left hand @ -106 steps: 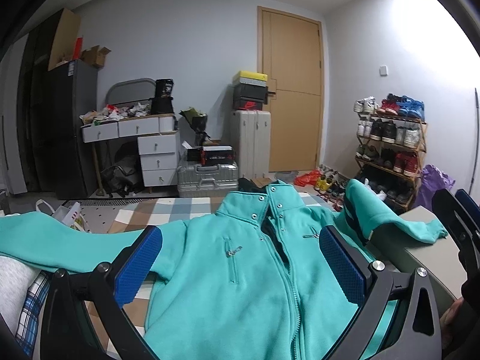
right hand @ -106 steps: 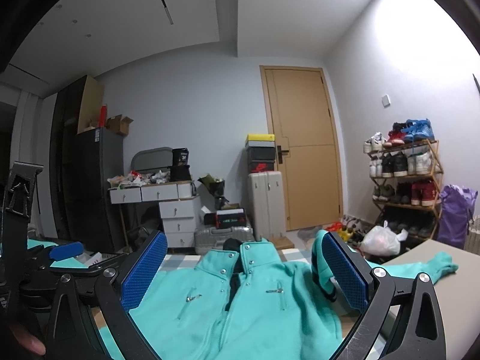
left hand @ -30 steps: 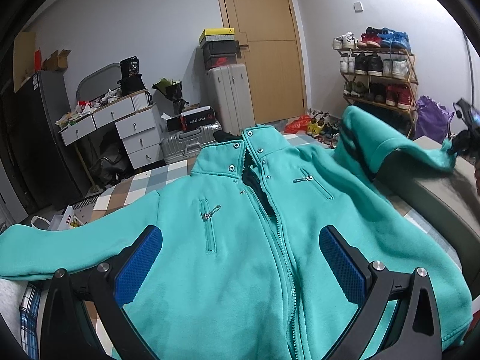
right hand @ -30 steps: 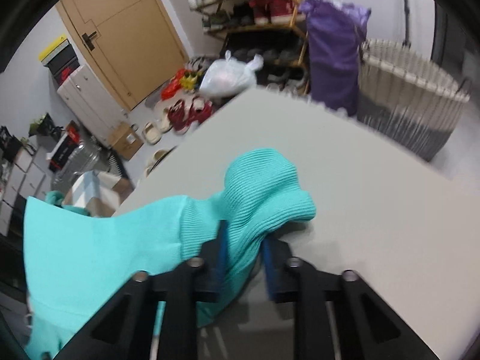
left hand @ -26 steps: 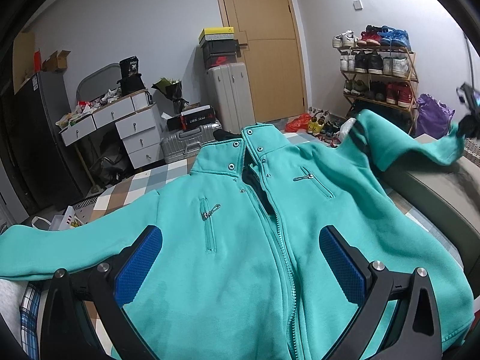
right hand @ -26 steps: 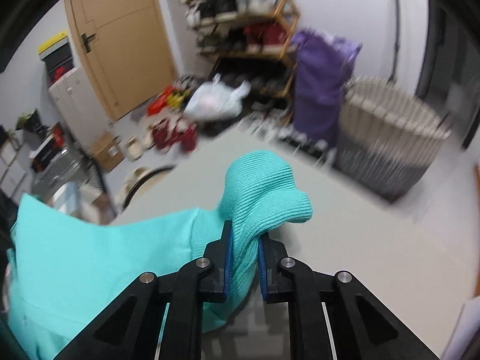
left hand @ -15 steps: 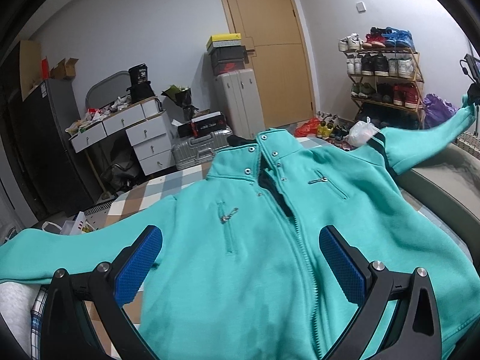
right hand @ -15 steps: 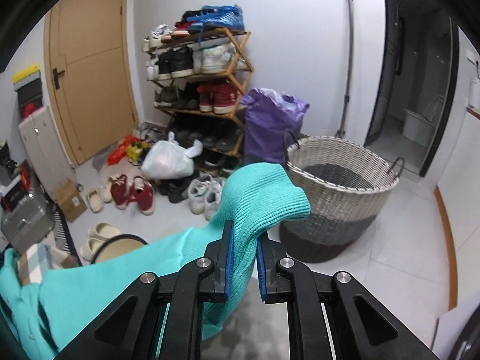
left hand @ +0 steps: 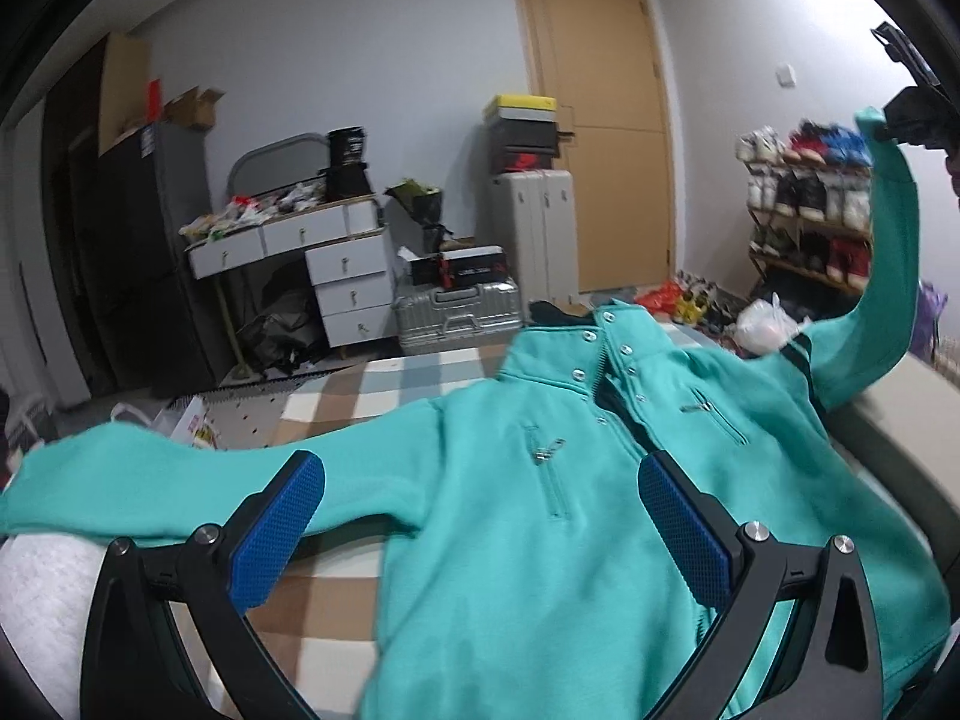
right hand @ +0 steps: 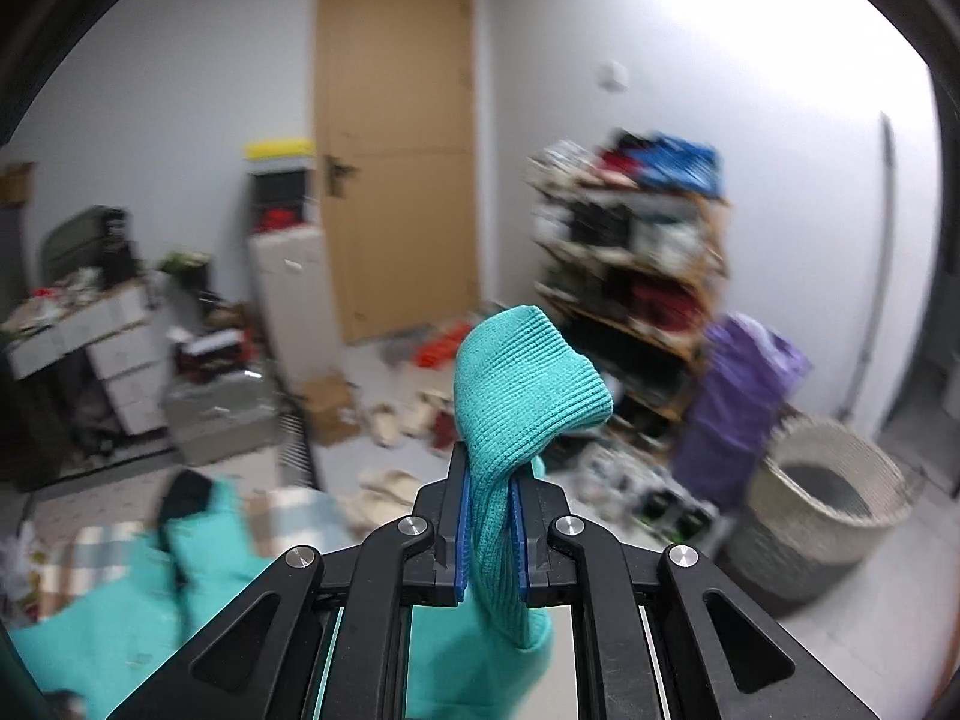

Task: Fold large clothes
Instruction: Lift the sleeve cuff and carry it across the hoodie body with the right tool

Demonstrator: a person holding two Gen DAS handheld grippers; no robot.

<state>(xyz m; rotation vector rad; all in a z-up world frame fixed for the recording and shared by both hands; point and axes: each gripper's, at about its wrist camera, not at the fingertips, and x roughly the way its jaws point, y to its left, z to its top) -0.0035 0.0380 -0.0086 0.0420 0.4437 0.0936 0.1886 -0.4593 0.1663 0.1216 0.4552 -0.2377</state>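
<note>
Here, you are clamping the right gripper (right hand: pixel 491 531) on the jacket (left hand: pixel 540 510) cuff (right hand: pixel 522 390) | left gripper (left hand: pixel 480 522) gaping, unladen | body lying across the bed's (left hand: pixel 336 588) middle | swinging the sleeve inward keeps the fold flat.

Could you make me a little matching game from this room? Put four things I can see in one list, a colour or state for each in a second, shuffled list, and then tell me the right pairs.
Things:
1. sleeve cuff
2. left gripper
3. woven basket
4. box on top of the stack by the door

Colour or state:
A. yellow
B. clamped between blue pads, lifted in the air
C. standing on the floor, nothing showing inside
D. jaws wide apart, nothing between them

Pairs: 1-B, 2-D, 3-C, 4-A

The cuff belongs to the teal jacket, and the right gripper holds it.
</note>
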